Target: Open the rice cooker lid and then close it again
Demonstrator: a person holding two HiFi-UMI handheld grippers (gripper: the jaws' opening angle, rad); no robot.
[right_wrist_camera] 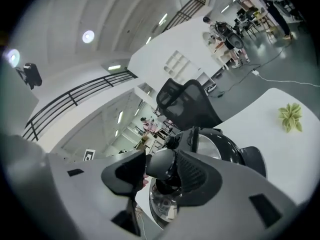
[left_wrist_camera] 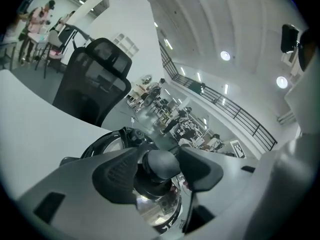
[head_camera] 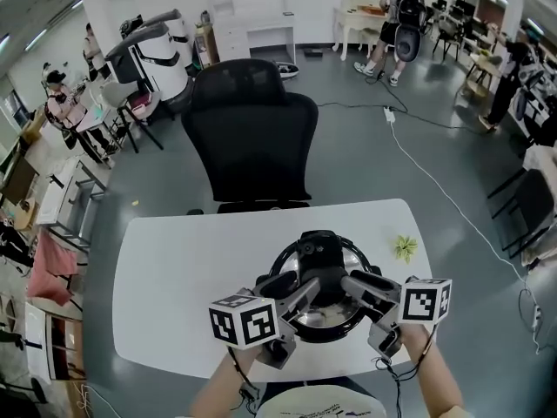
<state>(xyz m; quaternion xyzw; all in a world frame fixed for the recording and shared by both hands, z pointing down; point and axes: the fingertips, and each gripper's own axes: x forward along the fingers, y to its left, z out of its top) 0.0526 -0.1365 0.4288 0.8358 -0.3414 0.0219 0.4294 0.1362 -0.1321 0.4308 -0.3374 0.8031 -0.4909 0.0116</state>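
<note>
Near the front edge of the white tabletop (head_camera: 191, 268), right of centre, the black rice cooker (head_camera: 280, 268) is set upright. Its silver lid (head_camera: 352, 259) is seated over the body. Whether the lid is raised off the rim cannot be told.

The left tool (head_camera: 305, 292) is brought in from the front left and the right tool (head_camera: 350, 286) from the front right, so that both meet above the lid. In the left gripper view the dark round lid knob (left_wrist_camera: 161, 165) is gripped between that tool's jaws, with both pads against it. In the right gripper view the same knob is clamped between the right tool's jaws, which are parted only by the knob's width.

Bare tabletop is left open to the left of the cooker and behind it. A small green sprig (head_camera: 404, 247) lies near the cooker on the right, apart from it and close to the right edge. A black office chair (head_camera: 252, 138) is placed just beyond the far edge. A white cable (head_camera: 435, 181) is run across the grey floor to the right.

Black-and-white square markers are carried on the left cube (head_camera: 244, 319) and the right cube (head_camera: 426, 301). Print low on the cooker wall is too blurred to be read.
</note>
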